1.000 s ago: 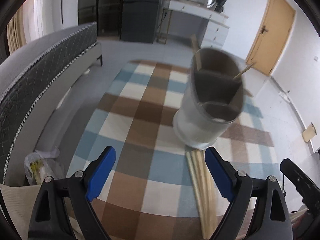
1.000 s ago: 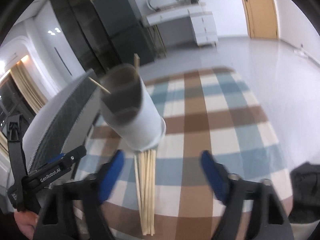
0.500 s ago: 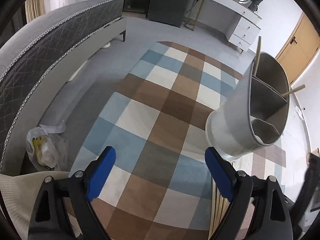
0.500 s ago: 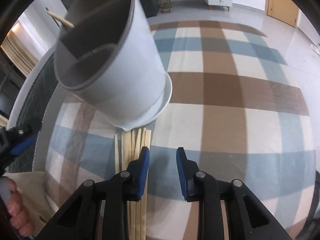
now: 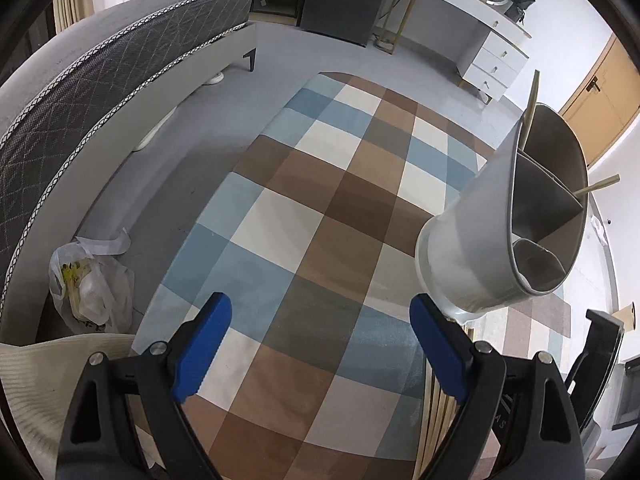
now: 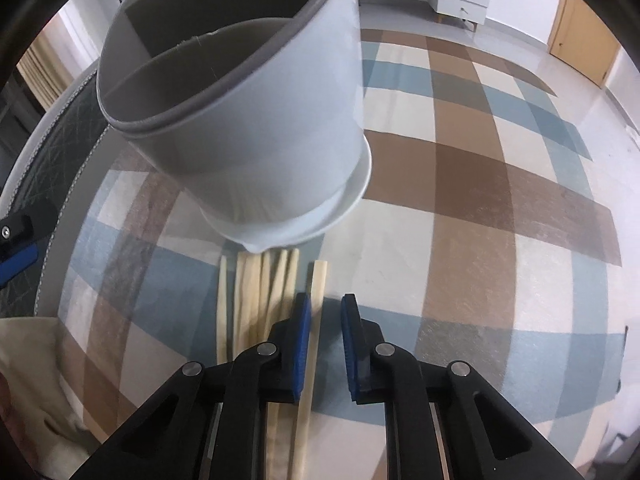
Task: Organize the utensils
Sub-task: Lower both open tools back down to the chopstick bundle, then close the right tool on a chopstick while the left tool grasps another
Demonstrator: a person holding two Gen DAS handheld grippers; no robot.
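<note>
Rug (image 6: 500, 208), checked blue, brown and cream, fills both views. Grey divided holder (image 6: 240, 120) stands on it at 11 o'clock in the right view, 2 sticks inside. Loose chopsticks (image 6: 260, 292) lie at its base. Left tool (image 5: 320, 344) spread wide, nothing between. Right tool (image 6: 325, 336) has just been closing, nearly pressed together, 1 chopstick (image 6: 316, 300) along its left pad; grip unclear.

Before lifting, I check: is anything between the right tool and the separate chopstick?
Nothing visible. The right tool, jaws just closing, has the separate chopstick between them; the other chopsticks lie apart beside it.
</note>
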